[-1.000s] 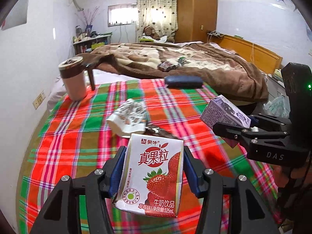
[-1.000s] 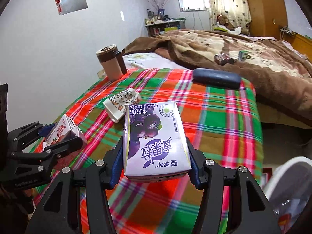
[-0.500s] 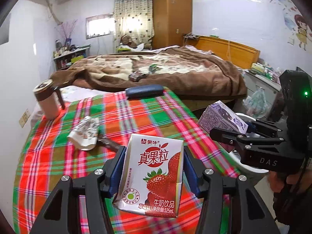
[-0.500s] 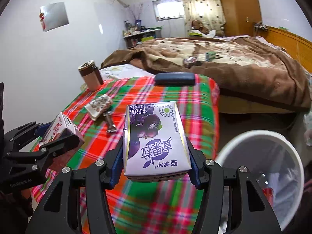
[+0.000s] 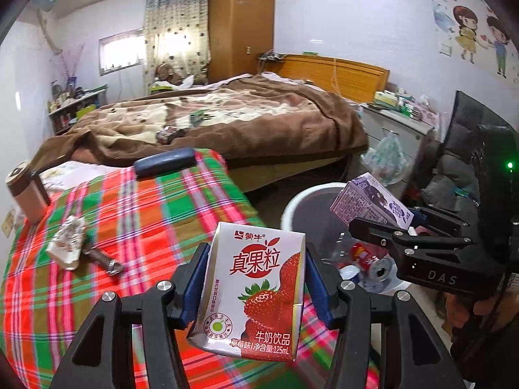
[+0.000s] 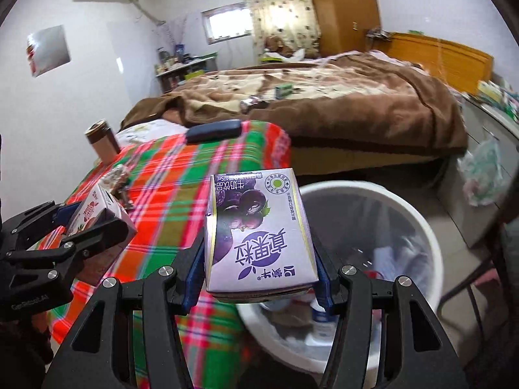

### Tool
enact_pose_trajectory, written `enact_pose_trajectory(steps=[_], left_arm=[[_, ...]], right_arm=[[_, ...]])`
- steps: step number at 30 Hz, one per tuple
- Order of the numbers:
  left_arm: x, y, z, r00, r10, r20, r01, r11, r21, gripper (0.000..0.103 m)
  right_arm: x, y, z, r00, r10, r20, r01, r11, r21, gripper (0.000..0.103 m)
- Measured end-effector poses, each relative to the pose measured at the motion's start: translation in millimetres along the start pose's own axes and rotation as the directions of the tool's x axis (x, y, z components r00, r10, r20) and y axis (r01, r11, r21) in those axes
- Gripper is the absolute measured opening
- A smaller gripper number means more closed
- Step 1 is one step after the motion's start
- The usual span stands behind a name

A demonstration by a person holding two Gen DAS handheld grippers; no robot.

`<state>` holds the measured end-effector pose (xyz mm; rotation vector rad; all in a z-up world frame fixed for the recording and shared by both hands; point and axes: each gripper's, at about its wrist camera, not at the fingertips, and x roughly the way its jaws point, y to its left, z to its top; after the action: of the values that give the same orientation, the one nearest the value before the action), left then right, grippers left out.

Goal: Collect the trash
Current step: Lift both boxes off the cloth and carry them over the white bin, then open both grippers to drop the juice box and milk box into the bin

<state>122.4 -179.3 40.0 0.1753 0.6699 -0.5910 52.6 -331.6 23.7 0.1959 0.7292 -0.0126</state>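
Observation:
My left gripper [image 5: 254,270] is shut on a white and red strawberry milk carton [image 5: 256,291], held upright over the edge of the plaid cloth. My right gripper [image 6: 259,246] is shut on a purple blueberry milk carton [image 6: 259,233], lying flat between the blue pads. A white trash bin [image 6: 418,220] with a clear liner stands beside the table, just right of and below the purple carton. In the left wrist view the purple carton [image 5: 369,201] hangs over the bin [image 5: 292,207]. A crumpled wrapper [image 5: 66,241] lies on the cloth.
The plaid-covered table [image 5: 155,207] carries a brown lidded cup [image 5: 27,191], a dark blue case [image 5: 165,162] and a small dark item [image 5: 103,257]. Cans and scraps lie inside the bin. Behind is a bed with a brown blanket [image 5: 246,123]; a plastic bag [image 5: 386,155] hangs at the right.
Both grippers have swung right, away from the table's middle toward the bin, each still gripping its carton. The bin has come into view under the right gripper.

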Motion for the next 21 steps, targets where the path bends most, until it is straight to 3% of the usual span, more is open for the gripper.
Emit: enact_pose_trajectory(steps=[9,21], left_arm=[[36,-42,9,0.997,-0.070,-0.045,0.071,0.997,0.038,0.056],[81,-74,12,0.985,-0.122,-0.119,0.128,0.991,0.045,0.056]], right_arm=[[0,-42,-13,0.987,-0.152,-0.054,0.156,0.984,0.087,0.057],[12,-80,-28,0.970,-0.196,-0.144,0.217,0.965,0.146,0.058]])
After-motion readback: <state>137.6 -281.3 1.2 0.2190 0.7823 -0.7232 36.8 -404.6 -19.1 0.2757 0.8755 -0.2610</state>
